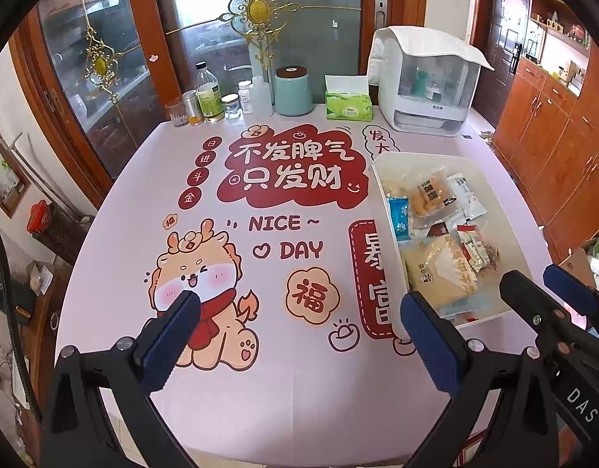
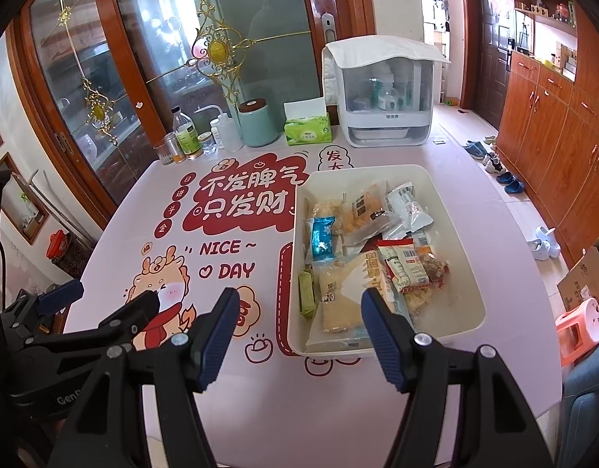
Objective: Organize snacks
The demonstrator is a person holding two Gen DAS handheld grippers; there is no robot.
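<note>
A white rectangular bin (image 2: 461, 241) sits on the right half of the table and holds several snack packets: a blue one (image 2: 322, 236), a large pale yellow one (image 2: 344, 292), a red-and-white one (image 2: 403, 265). The bin also shows in the left wrist view (image 1: 381, 195). My left gripper (image 1: 299, 319) is open and empty above the table, left of the bin. My right gripper (image 2: 299, 323) is open and empty, held over the bin's near left corner. The left gripper also shows at the left of the right wrist view (image 2: 100, 300).
The table has a pink printed cloth (image 1: 260, 382). At its far edge stand bottles and jars (image 1: 210, 97), a teal canister (image 1: 293, 91), a green tissue box (image 1: 348, 103) and a white covered dish rack (image 1: 424, 85). Wooden cabinets (image 2: 553, 136) line the right wall.
</note>
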